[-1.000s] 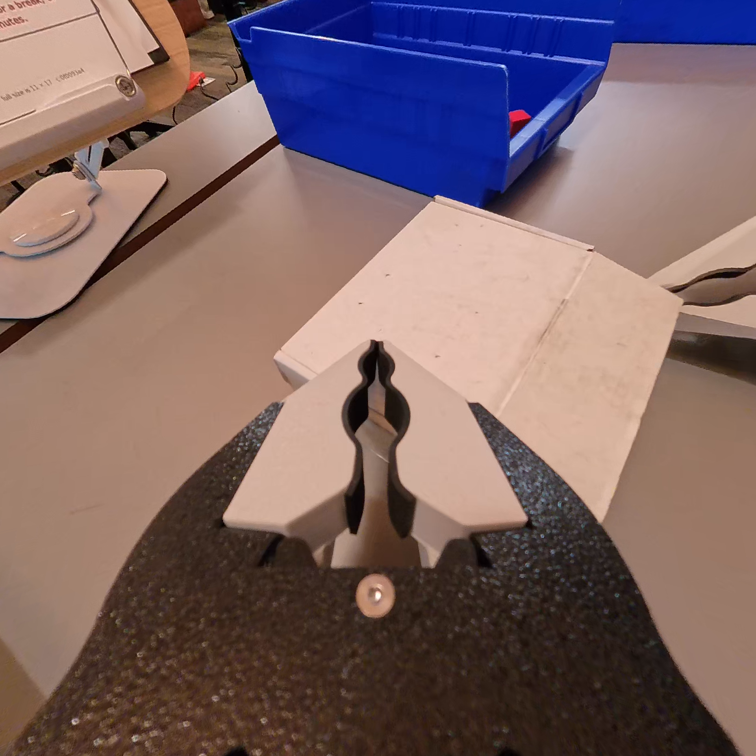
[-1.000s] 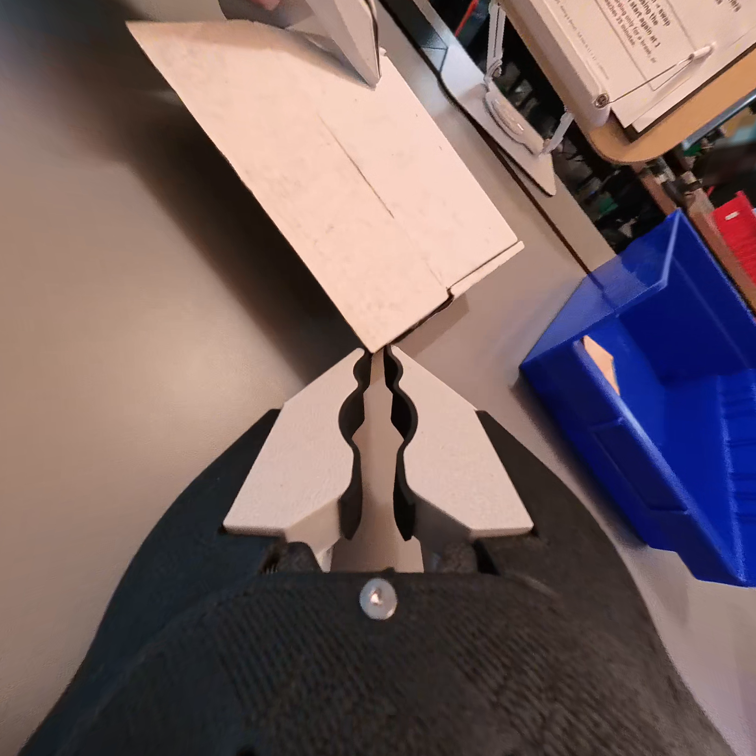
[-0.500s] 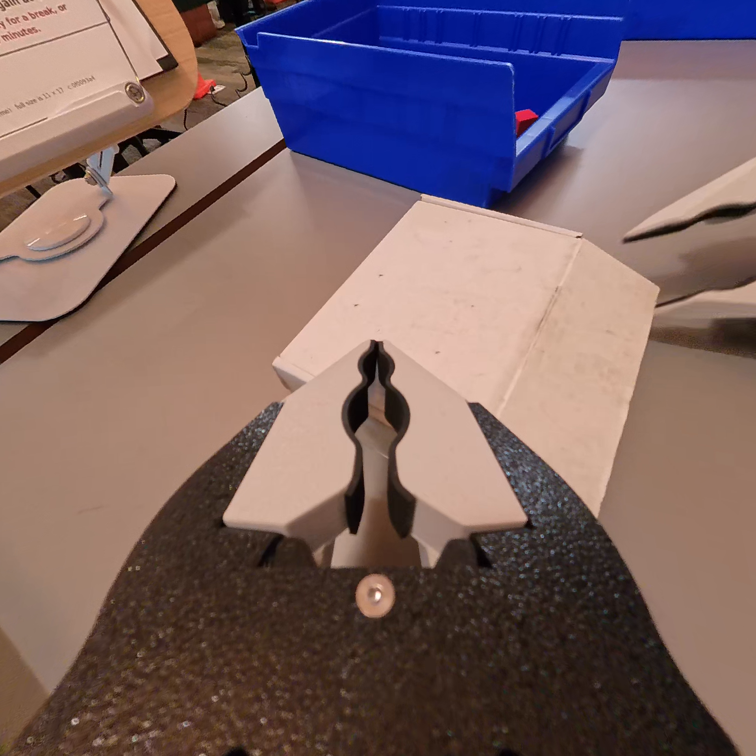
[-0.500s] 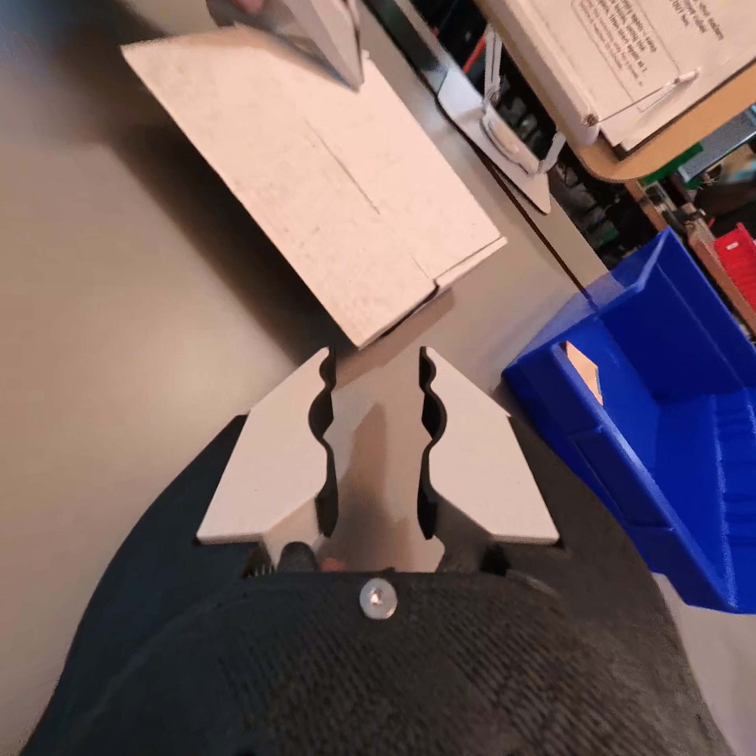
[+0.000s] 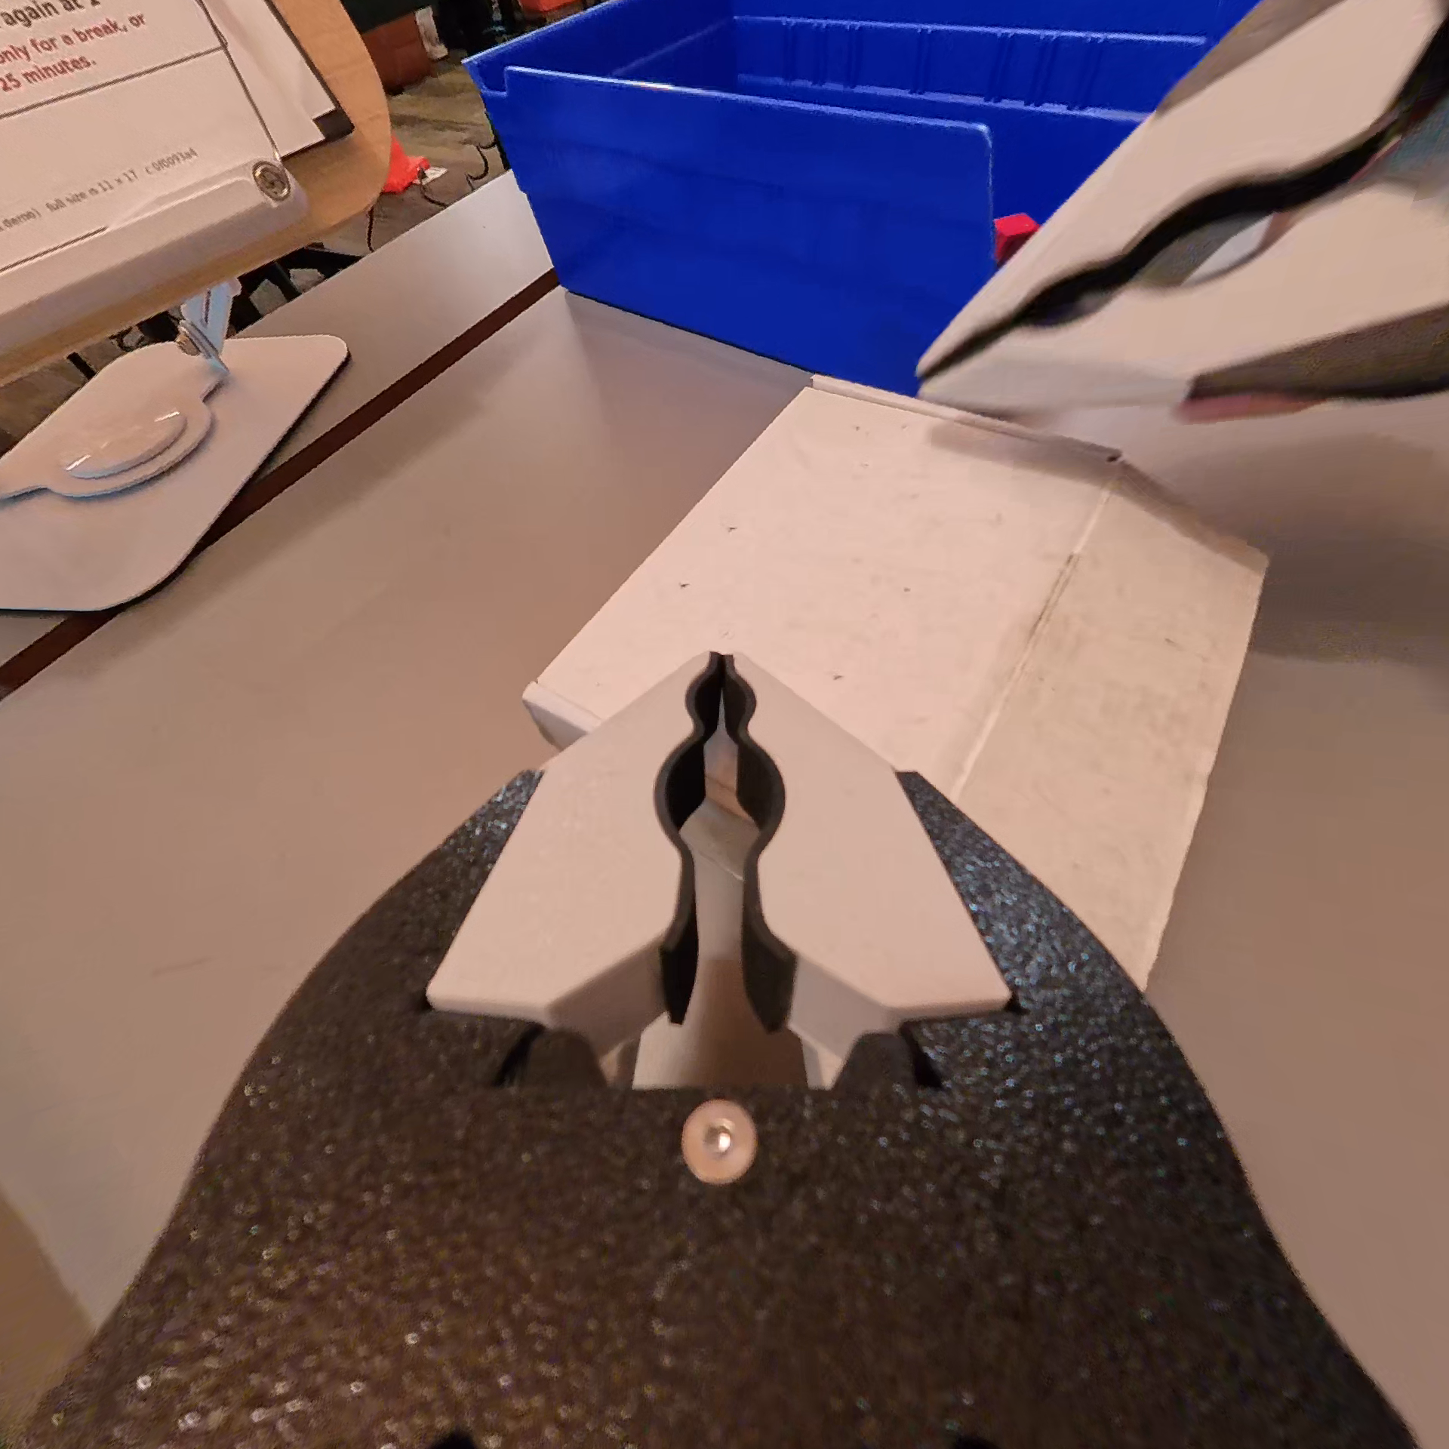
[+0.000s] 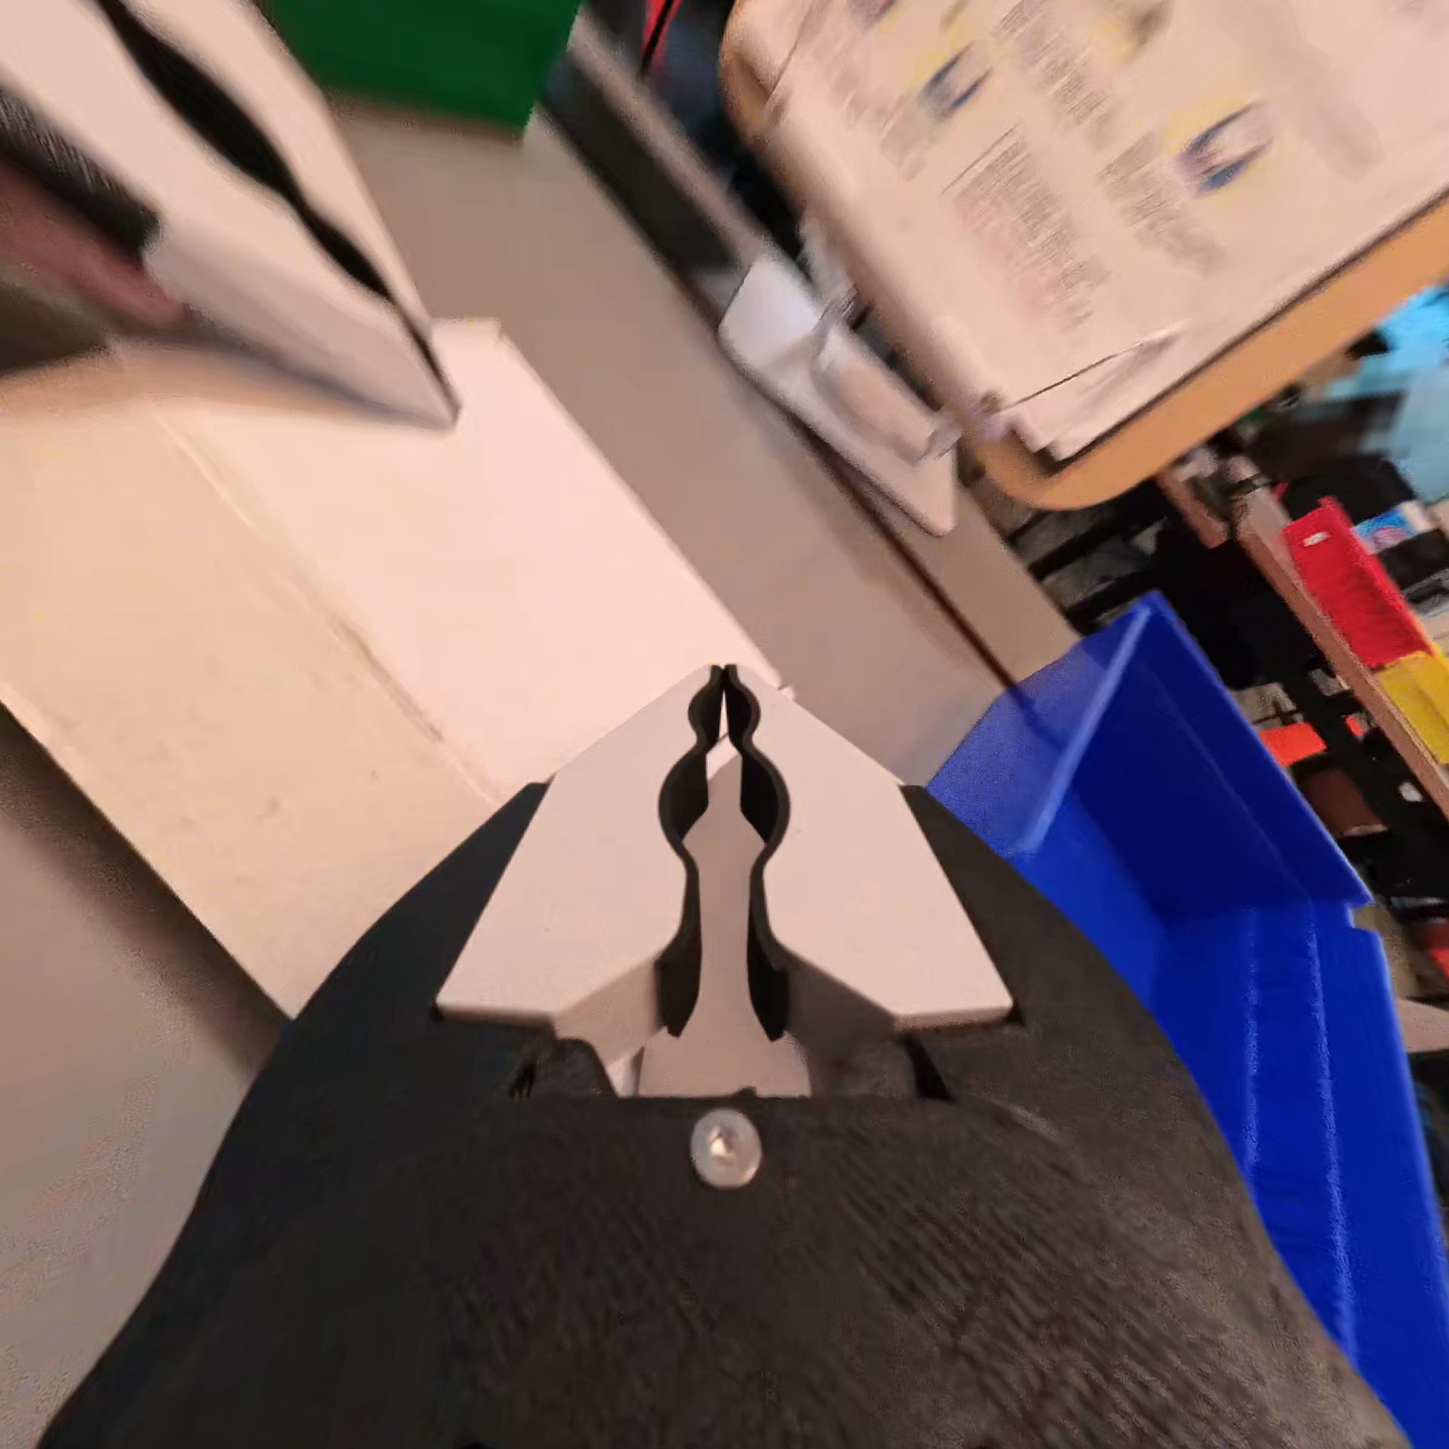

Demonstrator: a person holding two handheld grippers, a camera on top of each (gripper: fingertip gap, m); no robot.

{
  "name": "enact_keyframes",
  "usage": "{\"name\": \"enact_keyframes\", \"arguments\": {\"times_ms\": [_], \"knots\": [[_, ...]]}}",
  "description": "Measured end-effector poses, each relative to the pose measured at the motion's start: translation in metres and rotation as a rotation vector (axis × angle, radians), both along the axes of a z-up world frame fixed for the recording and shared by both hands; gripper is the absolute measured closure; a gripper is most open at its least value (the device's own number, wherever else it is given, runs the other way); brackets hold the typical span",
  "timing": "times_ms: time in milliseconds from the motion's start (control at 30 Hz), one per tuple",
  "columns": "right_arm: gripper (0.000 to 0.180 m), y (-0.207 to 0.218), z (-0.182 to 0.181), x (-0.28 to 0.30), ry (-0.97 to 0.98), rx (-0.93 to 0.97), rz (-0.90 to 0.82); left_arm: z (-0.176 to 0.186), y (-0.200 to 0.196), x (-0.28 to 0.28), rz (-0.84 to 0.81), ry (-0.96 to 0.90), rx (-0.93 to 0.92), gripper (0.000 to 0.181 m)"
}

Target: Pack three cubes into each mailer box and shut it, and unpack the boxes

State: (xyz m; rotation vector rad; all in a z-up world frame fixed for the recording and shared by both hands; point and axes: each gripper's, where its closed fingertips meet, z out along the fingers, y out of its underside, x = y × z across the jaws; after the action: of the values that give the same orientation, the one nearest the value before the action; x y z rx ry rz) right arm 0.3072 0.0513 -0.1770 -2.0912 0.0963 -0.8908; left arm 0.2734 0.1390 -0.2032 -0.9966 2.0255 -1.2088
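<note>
Left tool [image 5: 719, 659]: tips together, set at the near corner of the box [image 5: 902, 588]. I cannot tell whether a thin edge of card is pinched between them or whether they only bear down on the corner. My reading is that this tool is there to steady the box so it does not slide on the worktop [image 5: 314, 706].

Right tool [image 6: 723, 694]: tips also together, nothing between them. It hangs over the far end of the box, close to the bin [image 5: 745, 196]. The right view is smeared by motion, so contact with the lid cannot be confirmed.

Box: lies flat on the worktop just in front of the bin, lid down. One side panel slopes off along a fold line and is not tucked in, so I judge closing to be unfinished, or opening just begun. I cannot tell which. The contents are hidden.

Materials:
- Box: white matte cardboard, scuffed and speckled, with sharp creases; it is thin and likely to flex under a point load.
- Worktop: smooth grey laminate, low grip.
- Bin: glossy blue plastic with ribbed walls and a divider.
- Cube [image 5: 1015, 231]: red; one corner shows behind the bin's divider.
- Tool fingers: pale grey wedges with black wavy inner pads.

A stand [image 5: 118, 439] with papers sits off to the left.
</note>
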Motion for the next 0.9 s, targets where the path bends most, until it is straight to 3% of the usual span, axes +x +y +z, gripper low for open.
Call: {"name": "enact_keyframes", "arguments": {"times_ms": [67,133,367,467,600,733,767,900], "knots": [[0.180,0.000,-0.021,0.007,-0.009,-0.174,-0.020,0.000,0.000,0.000,0.003,0.001,-0.013,0.181],[0.180,0.004,-0.022,0.010,-0.076,-0.221,-0.028,0.000,0.000,0.001,0.006,-0.002,-0.018,0.181],[0.180,0.005,-0.023,0.010,-0.102,-0.235,-0.063,0.016,0.004,-0.015,-0.015,-0.024,-0.059,0.179],[0.180,0.005,-0.023,0.010,-0.078,-0.226,-0.061,0.029,0.008,-0.047,-0.087,-0.101,-0.050,0.164],[0.180,0.005,-0.023,0.010,-0.081,-0.250,-0.058,0.000,0.008,-0.100,-0.188,-0.100,0.153,0.151],[0.180,0.005,-0.023,0.011,-0.101,-0.292,-0.065,-0.037,0.004,-0.114,-0.151,-0.052,0.378,0.141],[0.180,0.005,-0.023,0.011,-0.102,-0.298,-0.066,-0.041,0.002,-0.111,-0.120,-0.041,0.398,0.151],[0.180,0.005,-0.024,0.011,-0.094,-0.283,-0.064,-0.039,-0.003,-0.101,-0.013,0.009,0.337,0.143]]}}
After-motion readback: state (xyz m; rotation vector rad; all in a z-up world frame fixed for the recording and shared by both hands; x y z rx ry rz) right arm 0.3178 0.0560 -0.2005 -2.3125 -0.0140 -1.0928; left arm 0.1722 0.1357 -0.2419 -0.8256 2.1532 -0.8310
